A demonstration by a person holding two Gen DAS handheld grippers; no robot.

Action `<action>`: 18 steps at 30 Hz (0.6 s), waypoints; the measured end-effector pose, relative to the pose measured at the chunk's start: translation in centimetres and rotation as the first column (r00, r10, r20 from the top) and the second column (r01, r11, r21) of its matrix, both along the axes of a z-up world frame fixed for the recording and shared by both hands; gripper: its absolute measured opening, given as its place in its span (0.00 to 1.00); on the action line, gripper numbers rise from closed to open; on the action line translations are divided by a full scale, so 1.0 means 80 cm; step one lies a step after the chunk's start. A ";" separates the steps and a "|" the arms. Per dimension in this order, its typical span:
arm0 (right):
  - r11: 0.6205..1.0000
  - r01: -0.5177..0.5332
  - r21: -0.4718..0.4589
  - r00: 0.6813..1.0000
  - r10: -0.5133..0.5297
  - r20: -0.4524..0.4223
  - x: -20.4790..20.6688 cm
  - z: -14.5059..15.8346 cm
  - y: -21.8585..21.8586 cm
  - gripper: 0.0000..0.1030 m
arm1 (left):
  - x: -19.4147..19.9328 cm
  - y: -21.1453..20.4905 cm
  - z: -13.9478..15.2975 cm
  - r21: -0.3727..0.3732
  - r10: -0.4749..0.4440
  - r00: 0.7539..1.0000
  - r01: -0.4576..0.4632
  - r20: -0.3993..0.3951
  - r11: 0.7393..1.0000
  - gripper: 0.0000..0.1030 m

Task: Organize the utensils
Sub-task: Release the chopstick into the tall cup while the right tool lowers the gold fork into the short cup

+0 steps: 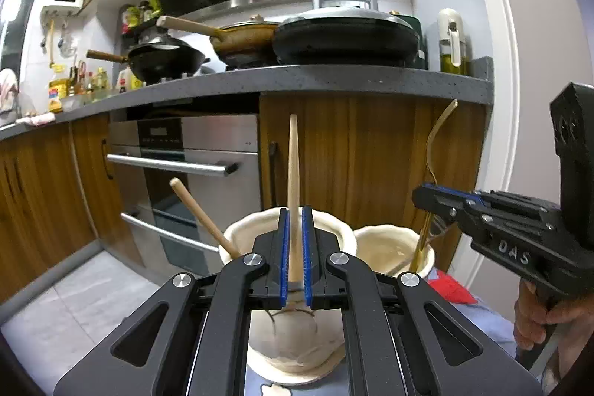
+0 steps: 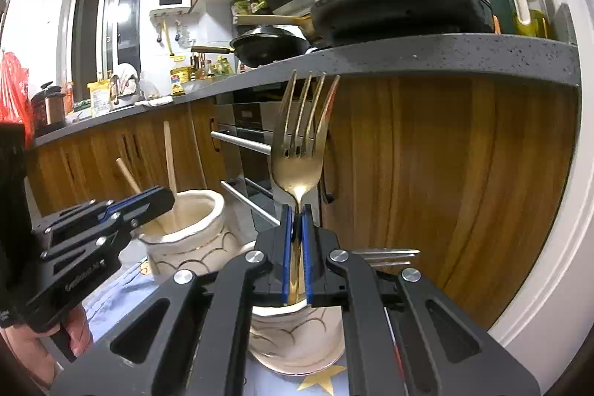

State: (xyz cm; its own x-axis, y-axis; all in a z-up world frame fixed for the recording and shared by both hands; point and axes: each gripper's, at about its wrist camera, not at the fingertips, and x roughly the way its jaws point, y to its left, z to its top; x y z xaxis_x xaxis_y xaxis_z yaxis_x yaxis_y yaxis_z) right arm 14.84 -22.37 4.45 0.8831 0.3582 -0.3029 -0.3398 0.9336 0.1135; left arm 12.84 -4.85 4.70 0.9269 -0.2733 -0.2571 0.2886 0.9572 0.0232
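Altogether two cream pots; two wooden utensils; two forks.

Two holders side by side before the cabinets — my left gripper over the left pot, my right gripper over the right pot.

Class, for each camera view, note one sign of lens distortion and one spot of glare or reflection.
Left wrist view: the countertop bows into an arc, and the corners are black; glare streaks the oven handle. Right wrist view: the white door frame curves strongly; the gold fork reflects light on its bowl, and the window is overexposed.
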 end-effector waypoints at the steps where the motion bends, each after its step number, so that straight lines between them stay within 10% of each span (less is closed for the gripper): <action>1: 1.000 0.005 0.005 1.000 -0.005 -0.003 0.001 0.000 -0.002 0.05 | 0.000 -0.001 0.000 0.005 0.003 1.000 -0.003 -0.002 1.000 0.06; 11: 0.999 0.036 0.031 0.999 -0.035 -0.012 0.008 0.003 -0.010 0.07 | -0.007 -0.002 0.001 0.002 0.002 1.000 -0.002 0.012 1.000 0.25; 18: 0.999 0.015 0.042 1.000 -0.015 -0.006 0.005 0.005 -0.008 0.28 | -0.019 -0.004 0.007 0.010 0.008 1.000 -0.008 0.030 1.000 0.33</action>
State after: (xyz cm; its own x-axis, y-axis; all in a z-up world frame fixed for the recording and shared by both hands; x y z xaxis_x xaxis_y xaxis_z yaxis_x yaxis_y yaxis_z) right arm 15.28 -23.01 4.83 0.8868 0.3573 -0.2930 -0.3249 0.9331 0.1544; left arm 11.34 -5.15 5.23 0.9363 -0.2634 -0.2323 0.2801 0.9591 0.0411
